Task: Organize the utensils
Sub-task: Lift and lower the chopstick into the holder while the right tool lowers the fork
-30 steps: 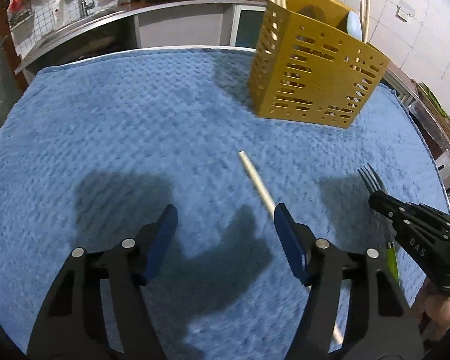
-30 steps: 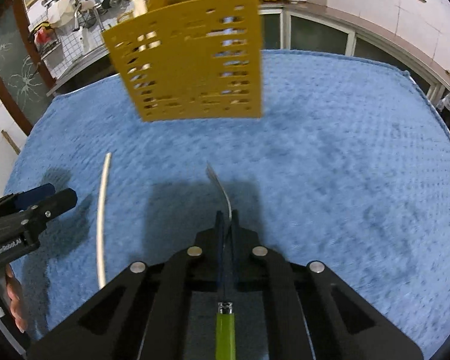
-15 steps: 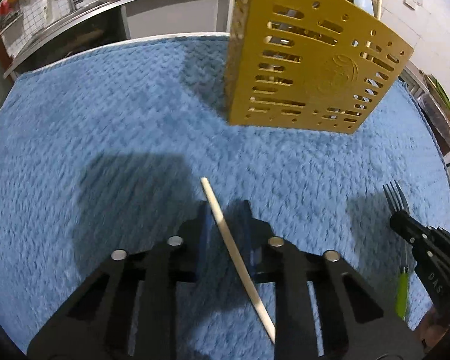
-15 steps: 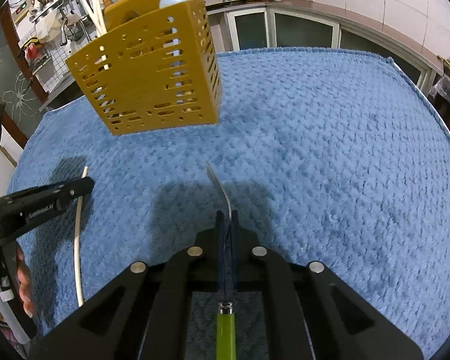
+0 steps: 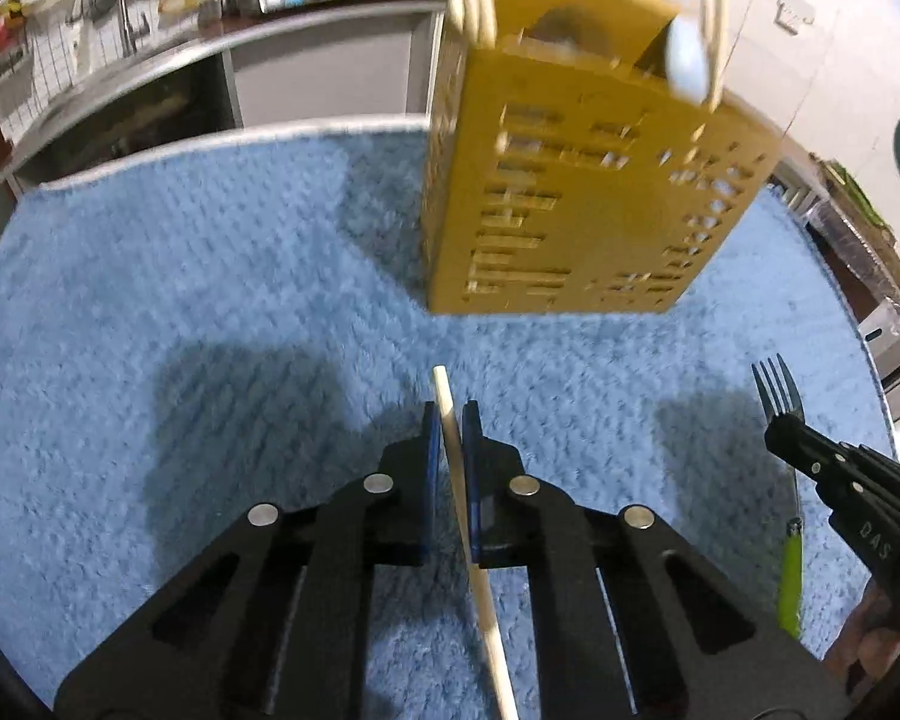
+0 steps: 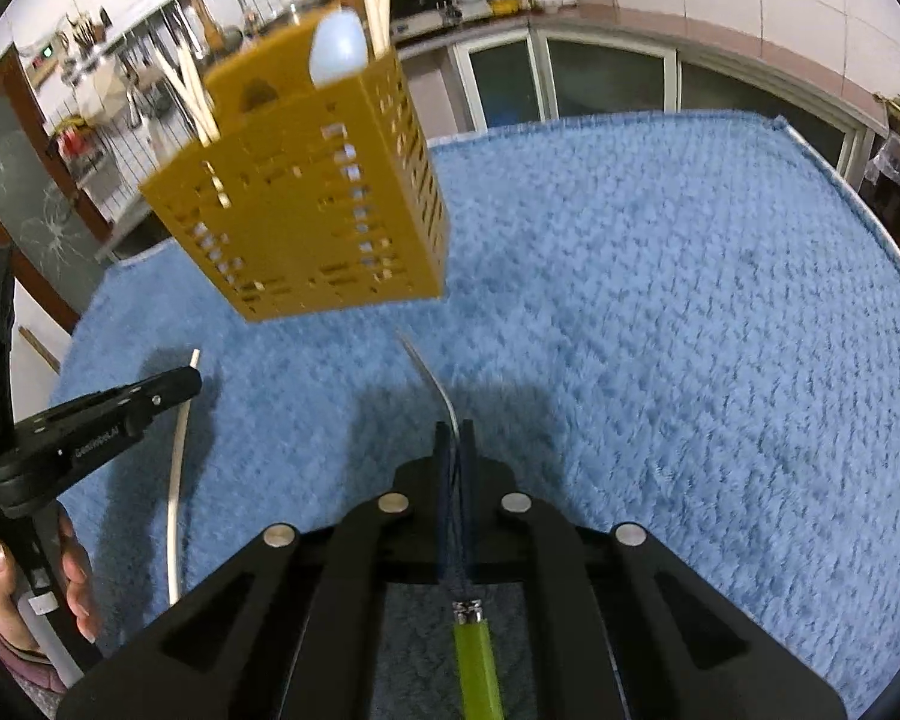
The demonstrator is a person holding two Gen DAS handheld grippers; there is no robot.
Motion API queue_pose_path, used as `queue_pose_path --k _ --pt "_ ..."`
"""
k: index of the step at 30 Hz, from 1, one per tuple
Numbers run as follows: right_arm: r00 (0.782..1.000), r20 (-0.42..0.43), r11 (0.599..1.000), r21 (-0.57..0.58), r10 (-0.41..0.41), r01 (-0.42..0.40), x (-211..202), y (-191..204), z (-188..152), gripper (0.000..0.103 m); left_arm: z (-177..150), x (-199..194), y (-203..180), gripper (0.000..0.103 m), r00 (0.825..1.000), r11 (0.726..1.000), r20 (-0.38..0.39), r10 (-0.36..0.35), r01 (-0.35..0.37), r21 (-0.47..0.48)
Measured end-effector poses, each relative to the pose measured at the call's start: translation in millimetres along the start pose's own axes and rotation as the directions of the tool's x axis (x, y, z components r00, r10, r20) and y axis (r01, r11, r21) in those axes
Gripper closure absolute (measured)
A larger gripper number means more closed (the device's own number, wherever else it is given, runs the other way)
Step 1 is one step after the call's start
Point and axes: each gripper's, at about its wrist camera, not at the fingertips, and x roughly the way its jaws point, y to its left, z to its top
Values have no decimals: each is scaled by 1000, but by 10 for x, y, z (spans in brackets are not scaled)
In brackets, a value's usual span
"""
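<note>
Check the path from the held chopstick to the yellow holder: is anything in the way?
Nothing visible blocks it. Only bare blue mat lies between the chopstick in the left gripper and the yellow holder.

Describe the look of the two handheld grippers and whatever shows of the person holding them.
Both grippers are matte black plastic with cut-out, triangular linkage arms and round silver pivot pins. The left gripper has blue pads on its fingers. Pale lettering runs along each body. The right gripper has dark, thin fingers. A purplish sleeve edge shows at the left hand.
</note>
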Motion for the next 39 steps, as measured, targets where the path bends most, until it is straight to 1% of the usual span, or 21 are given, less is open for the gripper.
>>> queue_pose_path --k 3,4,6,9,14,18,23,26,29,32,34,36,38,39 --pt "998 61 999 14 29 -30 -141 -27 12 101 -7 -222 -12 97 997 1000 78 -14 12 18" --pt "997 78 1000 11 28 -29 -182 -27 11 101 -18 -326 -17 97 993 1000 119 -14 11 27" --pt "993 115 999 8 33 -34 -269 -28 4 101 -31 -452 -21 97 986 999 163 -16 10 37" --pt "984 172 999 9 44 -46 -403 -21 -18 101 -52 -574 -21 97 978 999 206 -30 22 41" --pt "967 250 999 -2 51 -52 -555 -23 -20 101 -74 -756 -11 98 958 998 285 -31 14 61" --pt "949 311 999 -14 51 -49 -699 7 0 101 -72 -912 9 98 937 997 348 -38 15 69" --pt "925 373 998 -39 67 -57 -882 116 123 101 -21 -1145 1 99 902 997 430 -44 11 80" --pt "908 411 996 -60 80 -61 -1019 211 277 101 107 -1302 2 99 879 996 473 -59 22 82" --pt "890 446 995 -77 95 -68 -1152 330 485 101 292 -1483 -27 99 851 996 522 -64 20 89" --pt "873 477 993 -95 106 -69 -1282 418 714 101 569 -1701 -105 99 815 995 576 -66 10 100" --pt "857 504 992 -112 111 -62 -1378 506 935 101 716 -1821 -171 99 796 994 600 -73 10 108" --pt "844 525 991 -122 111 -55 -1433 585 1148 101 903 -1948 -259 99 773 993 630 -73 -5 121" --pt "834 540 990 -128 112 -50 -1455 642 1342 101 1082 -2032 -328 99 756 992 650 -73 -15 129" --pt "830 546 990 -132 112 -47 -1458 668 1403 101 1155 -2048 -342 99 752 992 655 -75 -12 128"
